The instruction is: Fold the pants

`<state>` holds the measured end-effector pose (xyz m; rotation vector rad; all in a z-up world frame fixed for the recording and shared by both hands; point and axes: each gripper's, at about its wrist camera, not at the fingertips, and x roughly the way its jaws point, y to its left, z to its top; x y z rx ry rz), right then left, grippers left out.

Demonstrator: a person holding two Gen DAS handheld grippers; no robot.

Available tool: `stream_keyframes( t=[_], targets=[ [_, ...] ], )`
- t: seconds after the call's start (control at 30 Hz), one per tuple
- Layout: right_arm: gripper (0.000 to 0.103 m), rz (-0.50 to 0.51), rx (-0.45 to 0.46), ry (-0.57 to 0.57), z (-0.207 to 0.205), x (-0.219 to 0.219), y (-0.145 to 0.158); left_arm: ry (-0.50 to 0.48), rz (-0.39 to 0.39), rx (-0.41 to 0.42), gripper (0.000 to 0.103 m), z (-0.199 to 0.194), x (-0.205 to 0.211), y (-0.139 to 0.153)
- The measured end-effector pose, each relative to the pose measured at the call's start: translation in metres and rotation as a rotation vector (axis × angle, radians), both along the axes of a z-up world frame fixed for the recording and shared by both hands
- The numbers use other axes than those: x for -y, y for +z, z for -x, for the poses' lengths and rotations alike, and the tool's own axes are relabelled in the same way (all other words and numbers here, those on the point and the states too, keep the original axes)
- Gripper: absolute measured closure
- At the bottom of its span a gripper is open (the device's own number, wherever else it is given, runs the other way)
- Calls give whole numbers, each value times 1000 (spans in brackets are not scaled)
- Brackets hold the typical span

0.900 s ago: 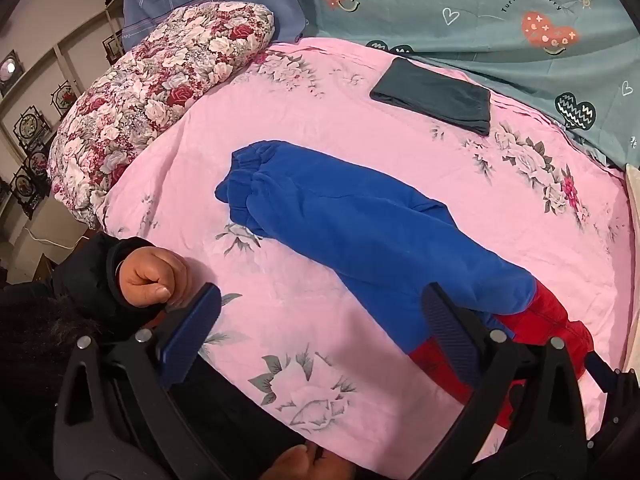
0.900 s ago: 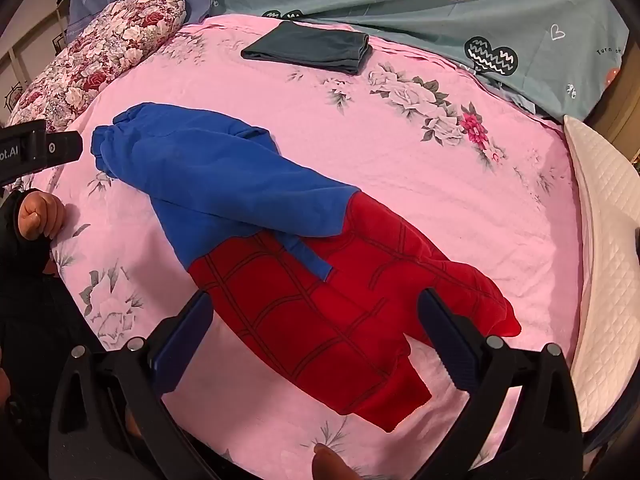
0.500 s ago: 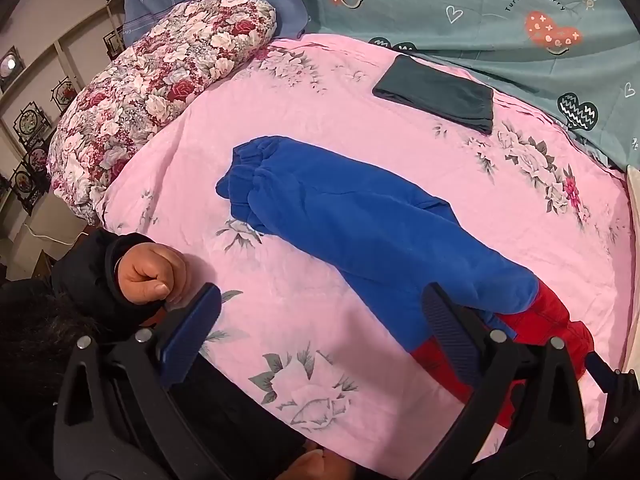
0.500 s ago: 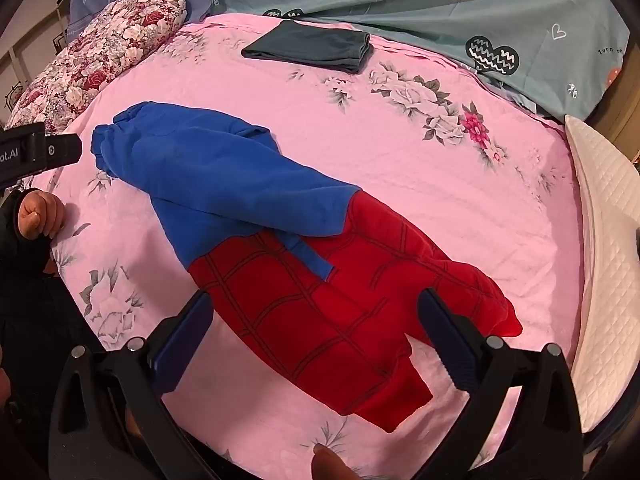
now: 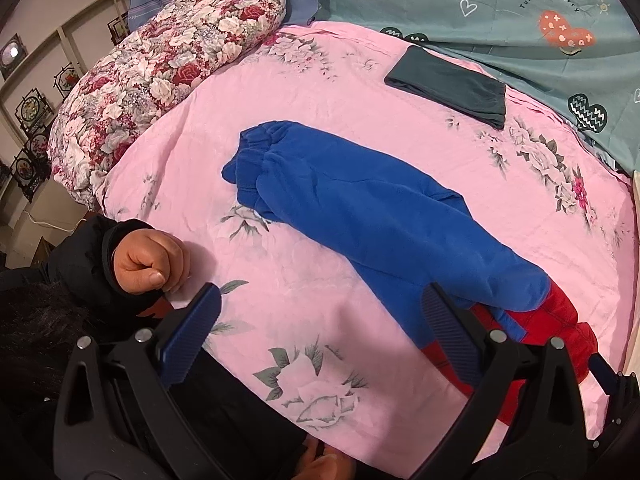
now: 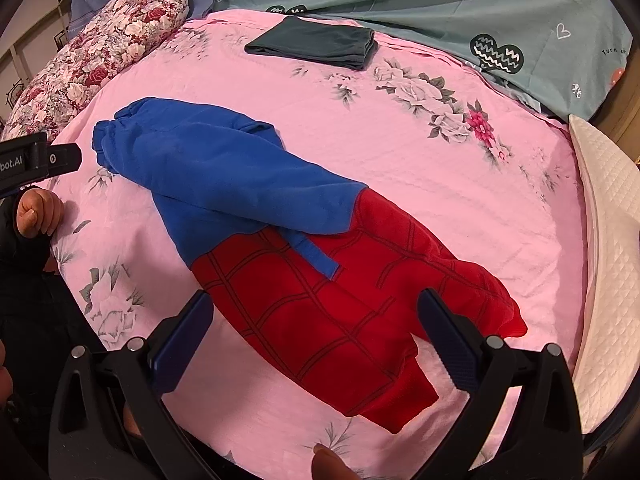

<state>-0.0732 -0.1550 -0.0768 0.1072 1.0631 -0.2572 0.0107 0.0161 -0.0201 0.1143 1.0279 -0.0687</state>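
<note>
Left wrist view: left gripper [image 5: 320, 332] wide open, holding nothing, hovering over the pink floral sheet [image 5: 352, 92]. Blue-and-red fleece pants [image 5: 360, 208] lie mid-frame, running diagonally to lower right, cuffs upper left. Dark folded garment [image 5: 448, 86] upper right.

Right wrist view: right gripper [image 6: 316, 340] wide open, empty, above the red waist end [image 6: 340, 320] of the pants [image 6: 248, 184], legs stacked. Looks soft, light, floppy, grippy fleece; pinch at waistband edge and cuffs.
</note>
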Motion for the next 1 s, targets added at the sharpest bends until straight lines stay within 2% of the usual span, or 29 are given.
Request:
stream_keyframes(
  t=[0.33, 0.53, 0.63, 0.83, 0.93, 1.0],
  targets=[
    [1, -37, -14, 28, 3, 3, -14, 59, -11, -72, 2, -22, -26, -31],
    [1, -100, 40, -9, 18, 43, -23, 60, -11, -123, 2, -60, -51, -61],
    [1, -163, 99, -81, 33, 81, -22, 78, 58, -191, 2, -96, -69, -83],
    [1, -241, 89, -237, 55, 132, -34, 137, 255, -303, 3, -162, -88, -129],
    [1, -259, 77, -276, 60, 140, -41, 124, 247, -295, 2, -175, -81, -135],
    [1, -278, 80, -303, 64, 144, -44, 109, 272, -283, 8, -175, -80, -132]
  ],
)
